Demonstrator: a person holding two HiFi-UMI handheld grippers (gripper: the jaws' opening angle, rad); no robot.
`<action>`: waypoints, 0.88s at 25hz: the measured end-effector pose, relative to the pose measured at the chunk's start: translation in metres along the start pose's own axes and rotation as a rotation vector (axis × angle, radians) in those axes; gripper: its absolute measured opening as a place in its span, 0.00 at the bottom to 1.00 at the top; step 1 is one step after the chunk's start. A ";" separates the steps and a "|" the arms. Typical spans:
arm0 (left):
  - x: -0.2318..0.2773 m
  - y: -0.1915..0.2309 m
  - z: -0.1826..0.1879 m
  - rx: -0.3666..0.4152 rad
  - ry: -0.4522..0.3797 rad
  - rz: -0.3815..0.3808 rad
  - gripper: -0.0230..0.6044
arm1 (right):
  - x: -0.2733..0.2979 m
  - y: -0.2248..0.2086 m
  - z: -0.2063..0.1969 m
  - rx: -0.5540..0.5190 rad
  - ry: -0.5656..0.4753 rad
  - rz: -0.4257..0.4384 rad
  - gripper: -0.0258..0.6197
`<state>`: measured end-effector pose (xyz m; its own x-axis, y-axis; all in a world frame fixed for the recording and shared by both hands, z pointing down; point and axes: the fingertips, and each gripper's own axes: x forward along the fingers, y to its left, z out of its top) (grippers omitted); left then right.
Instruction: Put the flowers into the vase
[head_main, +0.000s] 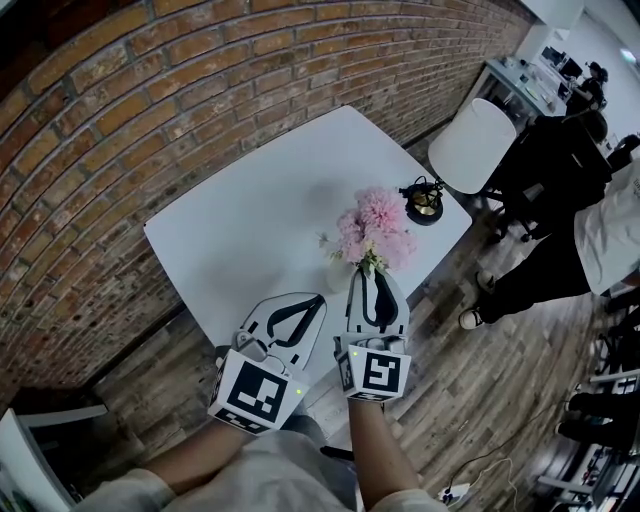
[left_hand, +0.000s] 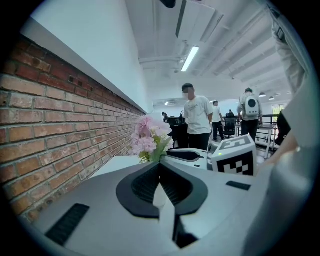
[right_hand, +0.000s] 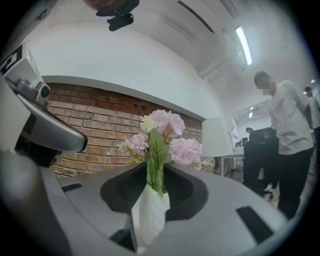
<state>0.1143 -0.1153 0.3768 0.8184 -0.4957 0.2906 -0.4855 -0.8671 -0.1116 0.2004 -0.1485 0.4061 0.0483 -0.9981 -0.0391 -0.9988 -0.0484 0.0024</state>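
Pink flowers (head_main: 372, 232) on green stems are being gripped by the right gripper (head_main: 369, 272). Its jaws are being pressed together on the stems and on the white wrap (right_hand: 149, 210) around their lower end. The blooms are being held upright just beyond that gripper's tips, over the white table (head_main: 250, 215). Whether the stems are touching the tabletop cannot be told.

The left gripper (head_main: 321, 298) is being held just to the left of the right one, side by side with it. Its jaws are being kept together with nothing between them. From its own view, the flowers are showing just past its tips and a little to the left. The right gripper's marker cube (left_hand: 235, 156) is showing close on its right.

A small black vessel (head_main: 423, 201) with a gold-coloured inside is standing on the table ahead and to the right of the right gripper's tips. It is past the flowers and apart from them. A white rounded shade (head_main: 472, 145) is showing beyond it.

A brick wall (head_main: 120, 130) is running along the far side of the table, ahead and to the left of both grippers. A person in a white shirt (right_hand: 290, 127) is standing well off to the right.
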 end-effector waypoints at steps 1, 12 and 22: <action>-0.001 0.000 0.001 -0.001 -0.003 0.001 0.05 | -0.002 0.000 0.001 -0.001 0.004 0.000 0.21; -0.009 -0.007 0.013 -0.025 -0.051 0.001 0.05 | -0.024 0.005 0.022 -0.010 0.017 -0.014 0.09; -0.024 -0.010 0.026 -0.054 -0.108 0.008 0.05 | -0.045 0.019 0.060 -0.059 0.009 0.016 0.05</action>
<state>0.1078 -0.0965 0.3464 0.8417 -0.5072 0.1852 -0.5052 -0.8608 -0.0616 0.1794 -0.1022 0.3480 0.0323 -0.9990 -0.0299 -0.9975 -0.0341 0.0618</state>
